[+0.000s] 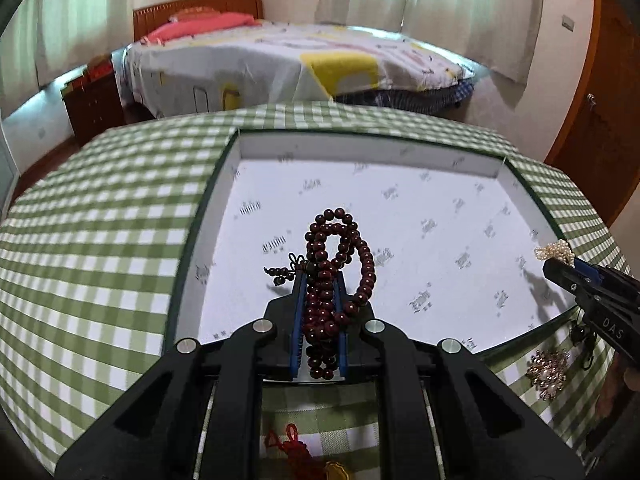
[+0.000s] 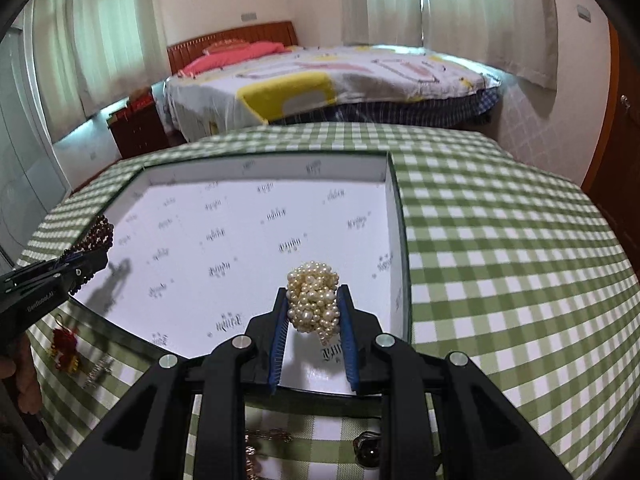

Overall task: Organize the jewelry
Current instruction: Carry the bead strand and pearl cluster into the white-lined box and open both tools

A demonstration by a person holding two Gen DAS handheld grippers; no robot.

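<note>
Between left fingers (image 1: 305, 300), dark bead strand (image 1: 334, 264)

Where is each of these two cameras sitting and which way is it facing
Left wrist: on the left gripper, angled down along its fingers, shut on dark red beads above the white box; right gripper at right edge.
Right wrist: on the right gripper, angled down, fingers clamping a pearl cluster over the box's right side; left gripper at left.
Shared: box, green checked cloth, bed, both grippers.
</note>
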